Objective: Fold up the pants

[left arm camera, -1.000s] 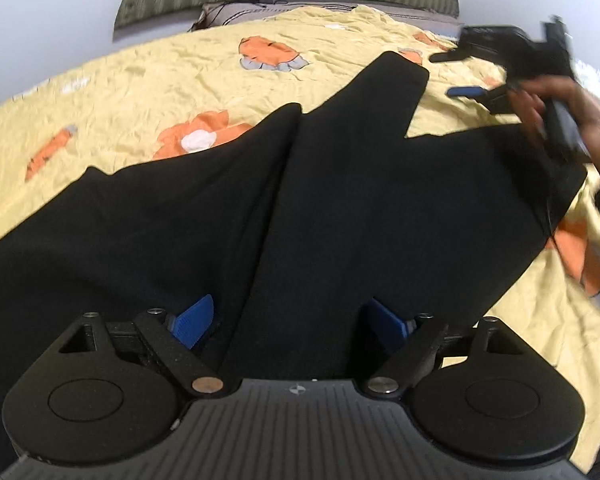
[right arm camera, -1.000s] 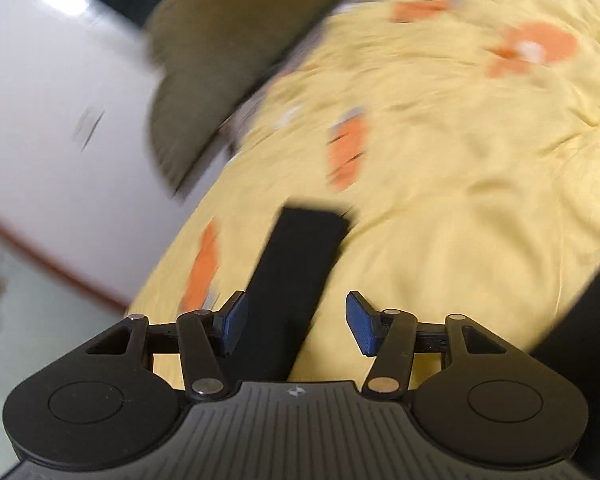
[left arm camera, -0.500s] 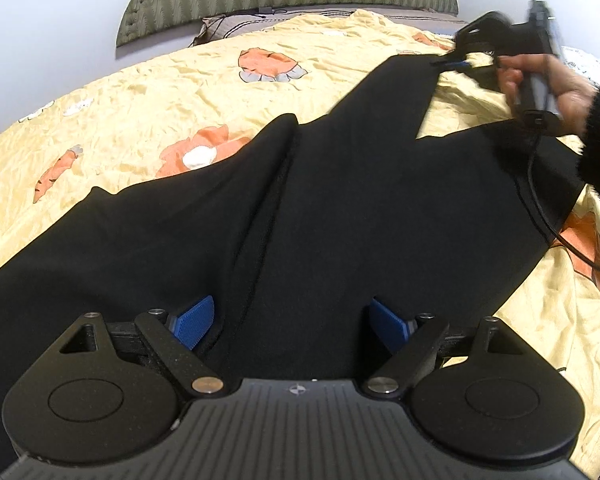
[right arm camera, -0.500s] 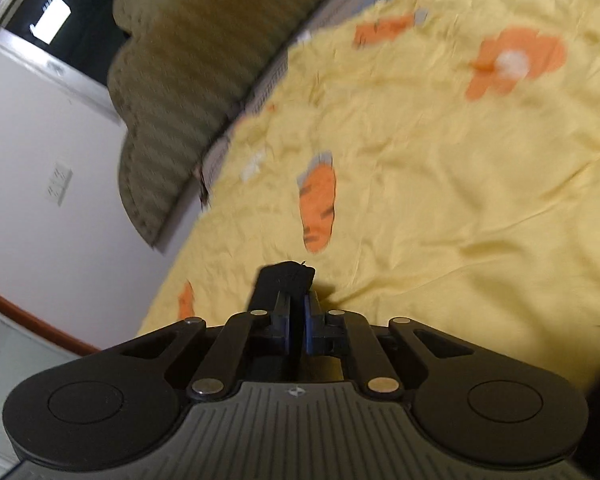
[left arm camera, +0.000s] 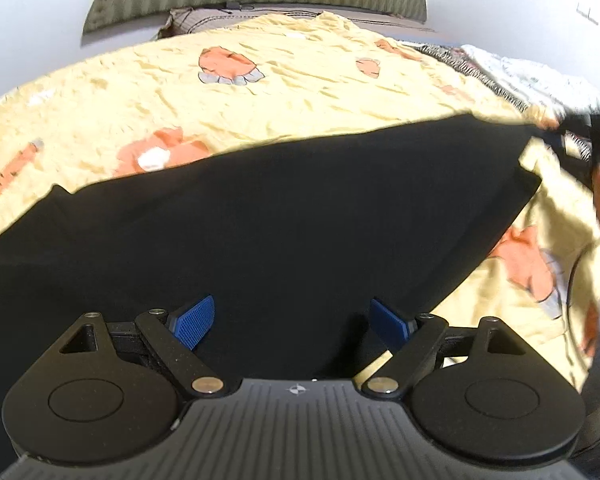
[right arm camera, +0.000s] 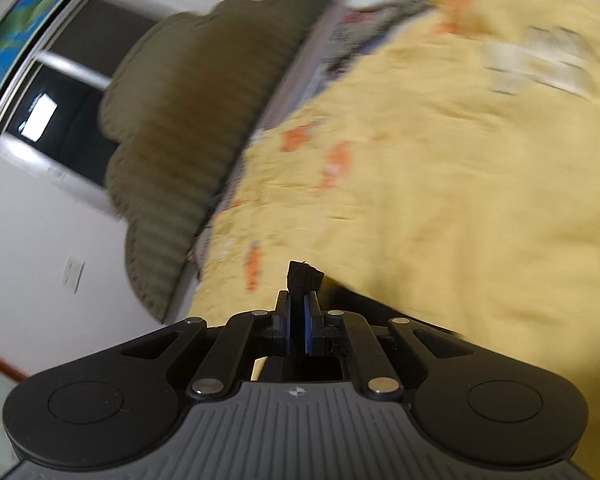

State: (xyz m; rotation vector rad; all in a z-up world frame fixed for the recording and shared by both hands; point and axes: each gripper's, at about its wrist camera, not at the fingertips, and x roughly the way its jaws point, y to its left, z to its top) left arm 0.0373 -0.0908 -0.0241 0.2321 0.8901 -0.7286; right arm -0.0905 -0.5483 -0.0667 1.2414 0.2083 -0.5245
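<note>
So the black pants [left arm camera: 284, 216] now lie as one wide dark band straight ahead of the left gripper [left arm camera: 290, 322], whose blue pads sit wide apart over the cloth, gripping nothing. Beyond the pants' far edge there's plenty of bare yellow bedspread [left arm camera: 300, 92]. Half a second ago the legs still forked in a V; that gap is gone. The right gripper [right arm camera: 298, 320] is clamped on a pants corner. No readable writing anywhere.
</note>
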